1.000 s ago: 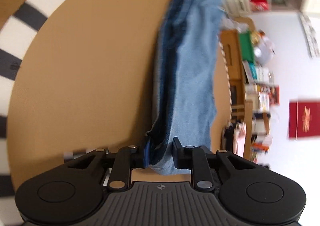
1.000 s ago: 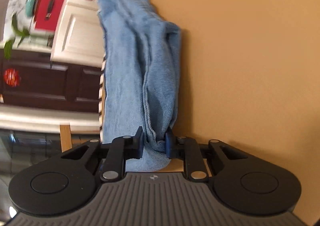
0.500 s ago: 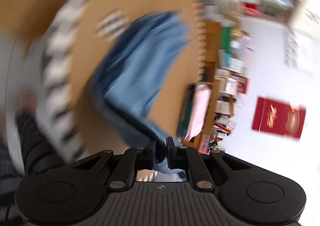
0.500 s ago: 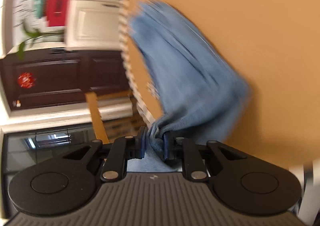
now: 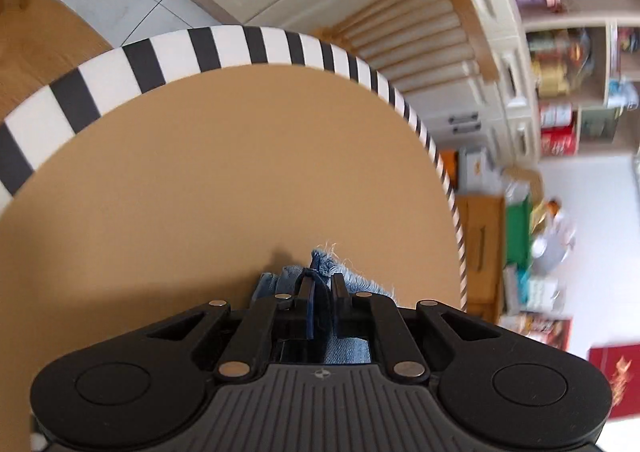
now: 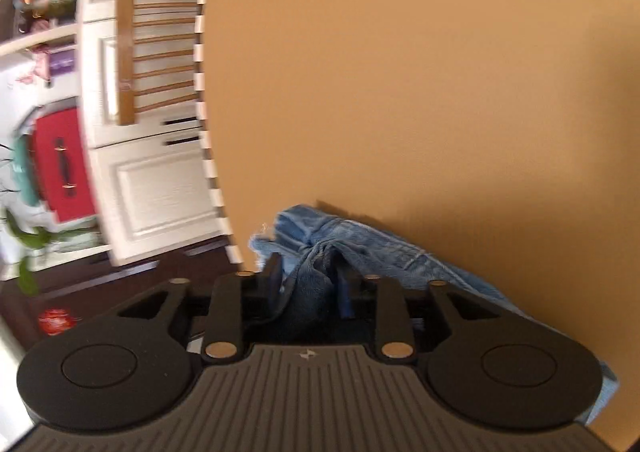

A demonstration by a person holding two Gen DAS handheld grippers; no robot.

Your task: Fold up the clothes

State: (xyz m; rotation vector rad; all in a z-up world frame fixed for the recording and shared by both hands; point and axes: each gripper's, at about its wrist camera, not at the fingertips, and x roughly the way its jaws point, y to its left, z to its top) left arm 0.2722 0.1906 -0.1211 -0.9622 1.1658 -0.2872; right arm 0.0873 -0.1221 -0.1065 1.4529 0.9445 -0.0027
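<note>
Blue denim jeans point(image 6: 372, 248) lie bunched low on the tan round table point(image 6: 420, 72), mostly hidden under both grippers. My left gripper point(image 5: 321, 279) is shut on a frayed denim edge point(image 5: 360, 282), just above the table top point(image 5: 240, 172). My right gripper point(image 6: 308, 264) is shut on a thick fold of the same jeans, which trail off to the right beneath it.
The table has a black-and-white striped rim point(image 5: 180, 52). A wooden slatted chair point(image 5: 432, 28) stands behind it, also in the right wrist view point(image 6: 148, 52). White cabinets point(image 6: 152, 188), cluttered shelves point(image 5: 568, 84) and a second chair seat point(image 5: 36, 40) surround the table.
Both grippers swung the hanging jeans down and forward; the cloth that stretched out long in front now lies bunched on the table under the grippers. Both stay shut on denim.
</note>
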